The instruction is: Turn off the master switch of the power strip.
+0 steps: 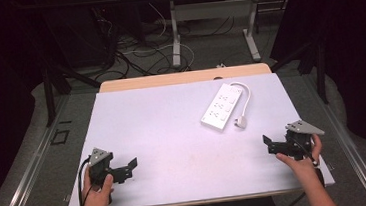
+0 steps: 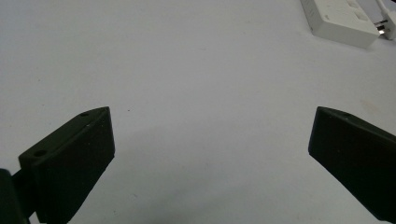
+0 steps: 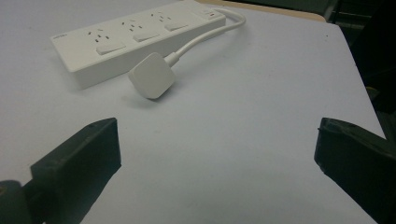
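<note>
Both hand-held grippers gape near the power strip [image 1: 222, 107].

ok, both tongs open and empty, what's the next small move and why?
Probably ease the right tongs forward toward the plug. It lies loose on the table beside the power strip, straight ahead of those open jaws, with nothing between them. The left tongs sit much farther from it.

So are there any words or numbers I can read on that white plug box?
power strip: a small grey mark near its end, too blurred to read.
plug: no writing to see.
table: no words, numbers or signs.
</note>
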Available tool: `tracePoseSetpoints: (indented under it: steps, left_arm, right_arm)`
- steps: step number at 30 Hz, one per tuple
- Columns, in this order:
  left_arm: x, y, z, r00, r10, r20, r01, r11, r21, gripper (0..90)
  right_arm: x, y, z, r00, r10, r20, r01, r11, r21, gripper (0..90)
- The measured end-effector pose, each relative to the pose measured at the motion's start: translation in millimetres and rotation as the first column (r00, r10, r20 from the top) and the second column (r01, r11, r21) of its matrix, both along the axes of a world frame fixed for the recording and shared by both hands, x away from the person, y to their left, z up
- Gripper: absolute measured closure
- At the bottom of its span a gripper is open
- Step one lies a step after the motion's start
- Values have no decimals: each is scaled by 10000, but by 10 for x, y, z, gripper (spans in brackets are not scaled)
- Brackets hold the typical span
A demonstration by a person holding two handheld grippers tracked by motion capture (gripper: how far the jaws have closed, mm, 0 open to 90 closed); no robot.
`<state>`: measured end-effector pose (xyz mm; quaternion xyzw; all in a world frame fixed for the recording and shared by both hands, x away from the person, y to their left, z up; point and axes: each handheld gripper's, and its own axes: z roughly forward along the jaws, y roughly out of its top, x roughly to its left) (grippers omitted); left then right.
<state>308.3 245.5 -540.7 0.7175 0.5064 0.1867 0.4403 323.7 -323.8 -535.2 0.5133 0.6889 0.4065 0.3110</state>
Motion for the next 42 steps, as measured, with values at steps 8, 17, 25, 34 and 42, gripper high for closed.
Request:
tracePoseSetpoints:
  steps: [8,17,25,34,42]
  left_arm:
    - [3,-6,11,10000,41,-3,-41,9999,-125,6]
    - [10,-23,15,10000,98,-20,-98,9999,-114,7]
    - [-8,5,22,9999,120,28,-120,9998,-131,8]
    - [-36,25,27,9998,154,81,-153,9998,-109,8]
    - [-35,40,17,9996,276,90,-276,9996,-65,10]
  right_arm:
    - [-11,-15,-13,10000,2,92,-3,9999,126,1]
    - [-10,-32,-14,9998,-10,183,9,10000,84,1]
    - [-16,-5,26,9998,4,186,-5,10000,91,6]
    - [-9,20,73,9995,112,309,-114,9999,83,11]
    - [54,81,140,9997,204,132,-203,9998,-66,35]
